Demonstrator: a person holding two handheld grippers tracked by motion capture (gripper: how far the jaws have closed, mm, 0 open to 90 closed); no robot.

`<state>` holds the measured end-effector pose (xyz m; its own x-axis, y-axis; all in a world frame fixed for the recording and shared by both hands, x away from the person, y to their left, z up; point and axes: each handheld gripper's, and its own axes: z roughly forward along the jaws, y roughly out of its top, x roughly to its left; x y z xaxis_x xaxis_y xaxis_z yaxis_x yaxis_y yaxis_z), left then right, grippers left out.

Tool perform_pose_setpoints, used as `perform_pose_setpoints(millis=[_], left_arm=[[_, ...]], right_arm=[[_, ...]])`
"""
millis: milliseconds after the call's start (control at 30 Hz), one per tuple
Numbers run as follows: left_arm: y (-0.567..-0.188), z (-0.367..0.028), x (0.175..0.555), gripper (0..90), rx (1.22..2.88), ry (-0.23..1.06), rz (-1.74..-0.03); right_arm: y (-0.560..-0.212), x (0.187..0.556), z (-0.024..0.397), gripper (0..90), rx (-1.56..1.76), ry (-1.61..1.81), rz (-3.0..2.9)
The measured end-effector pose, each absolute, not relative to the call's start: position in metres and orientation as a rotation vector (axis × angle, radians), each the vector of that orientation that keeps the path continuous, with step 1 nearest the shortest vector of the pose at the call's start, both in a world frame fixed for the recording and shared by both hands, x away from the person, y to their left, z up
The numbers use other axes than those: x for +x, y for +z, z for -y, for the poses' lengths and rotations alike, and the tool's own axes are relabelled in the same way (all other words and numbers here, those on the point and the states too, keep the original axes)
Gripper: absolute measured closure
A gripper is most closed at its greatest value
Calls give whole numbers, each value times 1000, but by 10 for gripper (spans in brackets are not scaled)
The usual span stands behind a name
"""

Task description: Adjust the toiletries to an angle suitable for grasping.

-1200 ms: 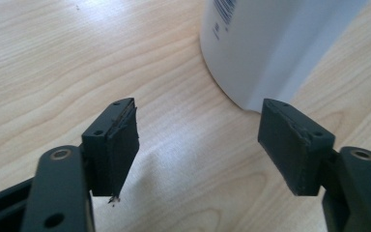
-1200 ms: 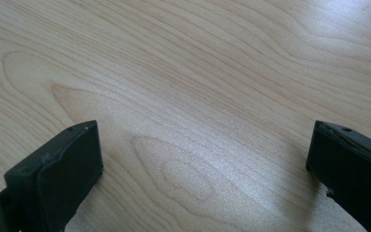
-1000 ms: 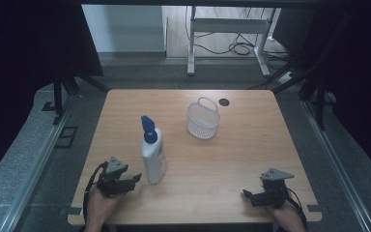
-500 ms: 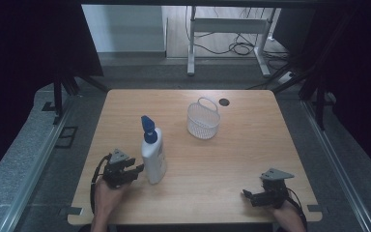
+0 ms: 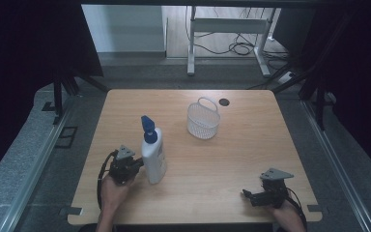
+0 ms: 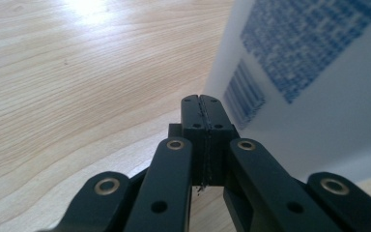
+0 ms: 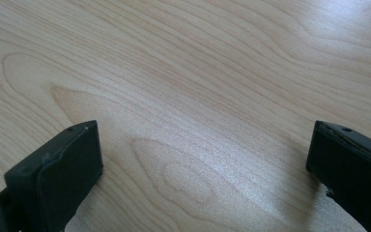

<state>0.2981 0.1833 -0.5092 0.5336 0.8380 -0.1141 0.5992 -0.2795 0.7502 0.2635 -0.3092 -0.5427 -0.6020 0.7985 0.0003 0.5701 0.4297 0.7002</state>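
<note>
Left gripper (image 6: pixel 203 108): jaws have just been closing and now meet pad to pad, nothing between them. The tips sit just beside the lower side wall of the white bottle (image 5: pixel 154 157), at the edge of its printed label; whether they touch the plastic cannot be told. Compared with a second ago, the left gripper stands closer to the bottle in the high view.

The bottle stands upright on the table (image 5: pixel 251 116), blue pump cap (image 5: pixel 148 128) on top, left of centre and near the front edge. Judgement: closed tips against the wall suit a push or a nudge, not a grasp; a push this low should slide it rather than tip it.

Right gripper (image 7: pixel 203 174): jaws wide apart, empty, over bare wood at the front right, well apart from the bottle.

White basket (image 5: pixel 203 119) stands farther back, near centre, apart from both.
</note>
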Motion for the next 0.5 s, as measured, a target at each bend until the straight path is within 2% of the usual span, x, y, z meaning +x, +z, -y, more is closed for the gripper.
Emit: perform_pose_setpoints(millis=[500], left_arm=[[-509, -174, 296, 893, 2011, 346, -1144]], right_arm=[[-543, 264, 309, 0, 1172, 962, -2357]])
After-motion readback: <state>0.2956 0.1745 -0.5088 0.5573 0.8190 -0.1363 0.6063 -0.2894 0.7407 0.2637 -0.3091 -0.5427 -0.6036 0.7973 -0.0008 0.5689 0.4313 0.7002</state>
